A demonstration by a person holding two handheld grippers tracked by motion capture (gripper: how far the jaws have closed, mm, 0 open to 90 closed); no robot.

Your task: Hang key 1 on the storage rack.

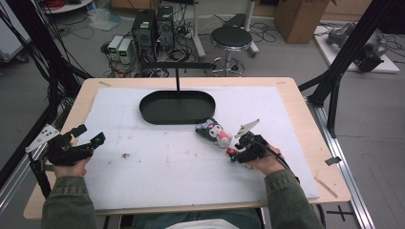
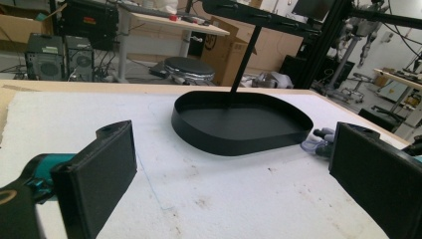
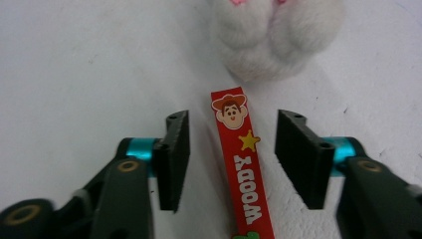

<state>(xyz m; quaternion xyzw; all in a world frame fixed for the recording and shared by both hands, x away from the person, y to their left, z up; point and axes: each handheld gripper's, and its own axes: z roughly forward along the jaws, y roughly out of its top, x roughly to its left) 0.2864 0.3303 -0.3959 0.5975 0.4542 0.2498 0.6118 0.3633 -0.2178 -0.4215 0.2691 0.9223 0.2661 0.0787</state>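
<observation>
In the high view we see the right gripper point(image 1: 234, 153) at lower right of centre on the white foam mat point(image 1: 157, 167), held in the person's right hand point(image 1: 267, 160), its nose turned toward the upper left of the frame. Just beyond it lies a plush toy point(image 1: 215, 132), dark on one side and white and pink on the other, sitting right of centre, just below the black oval tray point(image 1: 148, 112) that fills the upper middle of the mat.

In the right gripper view we look straight down on a red strap point(image 3: 244, 169), printed with a cowboy face, a yellow star and the word WOODY. It runs from the bottom edge up through the middle of the frame. The two black pads point(image 3: 175, 159) stand on either side of it, with bare mat showing between each pad and the strap, so the tongs are released around the strap and do not pinch it. The strap's upper end stops just short of the toy's white fur point(image 3: 276, 40) at the top of the frame; we cannot tell whether it is attached there.

The left gripper point(image 1: 90, 136) sits at the lower left of the high view, held in the left hand point(image 1: 69, 167) at the mat's left edge. In the left gripper view its pads point(image 2: 99, 179) stand wide apart with nothing between them, the tray point(image 2: 239, 144) in the middle distance beyond.
</observation>
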